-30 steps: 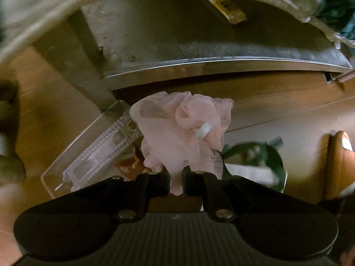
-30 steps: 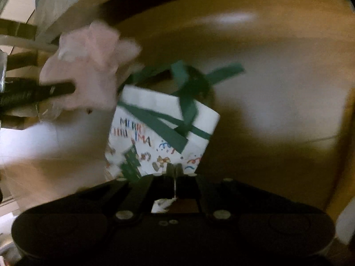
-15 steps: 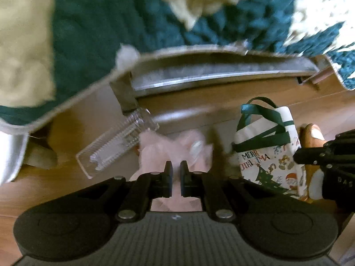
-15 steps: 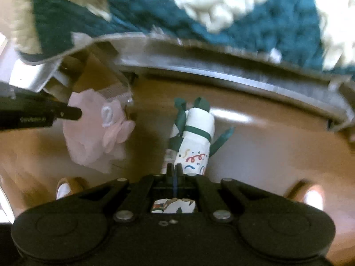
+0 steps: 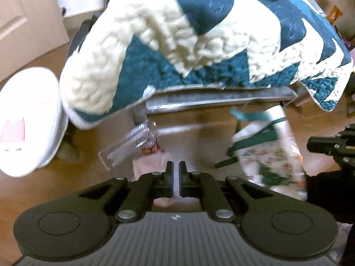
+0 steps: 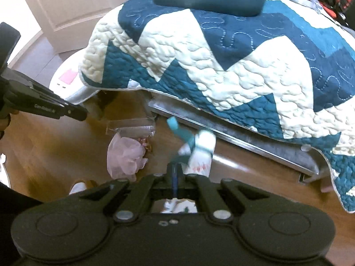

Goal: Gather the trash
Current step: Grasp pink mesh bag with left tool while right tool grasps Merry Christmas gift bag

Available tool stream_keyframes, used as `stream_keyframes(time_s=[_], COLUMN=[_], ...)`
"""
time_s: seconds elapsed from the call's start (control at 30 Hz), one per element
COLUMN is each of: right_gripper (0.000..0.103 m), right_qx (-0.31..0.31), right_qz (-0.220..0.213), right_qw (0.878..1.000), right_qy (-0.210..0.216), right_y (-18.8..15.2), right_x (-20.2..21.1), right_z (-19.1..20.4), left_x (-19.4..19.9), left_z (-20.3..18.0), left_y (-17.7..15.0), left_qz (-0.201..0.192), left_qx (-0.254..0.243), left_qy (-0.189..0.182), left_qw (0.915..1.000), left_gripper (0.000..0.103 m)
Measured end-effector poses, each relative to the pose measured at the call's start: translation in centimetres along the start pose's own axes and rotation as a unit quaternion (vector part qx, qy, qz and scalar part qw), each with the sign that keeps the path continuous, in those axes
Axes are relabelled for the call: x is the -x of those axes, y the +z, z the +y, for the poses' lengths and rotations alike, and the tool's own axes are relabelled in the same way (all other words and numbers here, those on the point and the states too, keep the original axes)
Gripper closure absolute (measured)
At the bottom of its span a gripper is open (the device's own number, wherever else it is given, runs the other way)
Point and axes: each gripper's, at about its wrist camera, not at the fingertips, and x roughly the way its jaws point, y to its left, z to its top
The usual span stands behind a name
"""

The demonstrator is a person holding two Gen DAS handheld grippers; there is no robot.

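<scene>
With both pairs of jaws drawn almost together, each load now hangs clear of the wooden floor (image 6: 55,146) where a second ago both were still low beside the bed frame (image 5: 217,99): the left gripper (image 5: 176,173) pinches a fold of the pink mesh cloth (image 5: 153,161), which dangles below its fingertips, and the right gripper (image 6: 175,173) is clamped on the green ribbon handle of the Christmas gift bag (image 6: 199,153), which swings blurred beneath it. Both views have risen from floor level to look over the quilt (image 6: 221,66), so the two pieces of trash count as lifted and, by my reading, the next step is to carry them to a bin. None can be named with certainty; the white round container (image 5: 28,119) at the left beside the bed is a candidate, though its opening is washed out. Left behind on the floor is the clear plastic tray (image 6: 131,127), lying just by the frame's corner with a small reddish wrapper (image 6: 145,144) beside it, so the collecting is not finished. Outward, the metal frame edge and the overhanging quilt hem close off the far side, and the bag hangs near that rail. Bare floor lies open toward the camera and to the left, up to the pale door (image 6: 73,6).
</scene>
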Motion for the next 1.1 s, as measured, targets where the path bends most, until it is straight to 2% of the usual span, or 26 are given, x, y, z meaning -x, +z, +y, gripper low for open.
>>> stream_keyframes(time_s=[0.13, 0.23, 0.27, 0.33, 0.4, 0.43, 0.5, 0.53, 0.57, 0.67, 0.77, 0.87, 0.93, 1.1], right_gripper=[0.102, 0.102, 0.100, 0.090, 0.087, 0.086, 0.075, 0.069, 0.059, 0.055, 0.054, 0.054, 0.054, 0.054], right_qx=[-0.003, -0.035, -0.048, -0.069, -0.084, -0.084, -0.082, -0.086, -0.095, -0.119, -0.172, -0.215, -0.232, -0.223], right_qz=[0.033, 0.069, 0.084, 0.110, 0.139, 0.148, 0.157, 0.162, 0.171, 0.187, 0.191, 0.185, 0.186, 0.214], right_qw=[0.999, 0.997, 0.995, 0.991, 0.987, 0.985, 0.984, 0.983, 0.981, 0.975, 0.965, 0.958, 0.955, 0.951], right_qy=[0.009, 0.014, 0.017, 0.015, 0.016, 0.011, 0.003, 0.002, -0.001, -0.027, -0.049, -0.043, -0.022, -0.002], right_y=[-0.4, -0.9, -1.1, -1.5, -1.7, -1.8, -2.4, -2.7, -3.2, -4.8, -6.7, -7.7, -8.2, -9.4], right_x=[-4.0, -8.0, -9.4, -11.8, -14.2, -15.2, -16.7, -17.6, -18.6, -20.6, -22.2, -23.4, -24.4, -26.9], right_z=[-0.3, -2.1, -2.9, -4.3, -5.6, -6.1, -7.1, -7.8, -8.9, -12.2, -15.9, -18.1, -18.6, -18.0], left_x=[-2.1, -4.4, -5.5, -7.6, -9.5, -10.5, -12.2, -13.1, -13.7, -15.5, -16.5, -17.5, -18.3, -20.9], left_z=[1.8, 2.9, 3.2, 3.6, 3.9, 4.1, 4.2, 4.3, 4.4, 4.8, 5.4, 5.9, 6.0, 6.0], left_y=[-1.3, -1.8, -1.9, -1.9, -2.1, -2.1, -2.2, -2.2, -2.4, -2.5, -2.7, -2.7, -2.9, -3.1], left_qz=[0.030, 0.058, 0.067, 0.082, 0.091, 0.095, 0.101, 0.103, 0.103, 0.106, 0.104, 0.107, 0.114, 0.138], left_qx=[0.020, 0.037, 0.041, 0.043, 0.045, 0.048, 0.051, 0.054, 0.058, 0.072, 0.089, 0.096, 0.101, 0.096], left_qy=[-0.008, -0.011, -0.009, -0.004, -0.006, -0.007, -0.010, -0.010, -0.008, -0.008, -0.014, -0.016, -0.019, -0.021], left_qw=[0.9993, 0.9976, 0.9969, 0.9957, 0.9948, 0.9943, 0.9935, 0.9931, 0.9930, 0.9918, 0.9904, 0.9894, 0.9882, 0.9855], left_gripper=[0.099, 0.098, 0.097, 0.093, 0.087, 0.079, 0.058, 0.037, 0.026, 0.025, 0.025, 0.025, 0.025, 0.025])
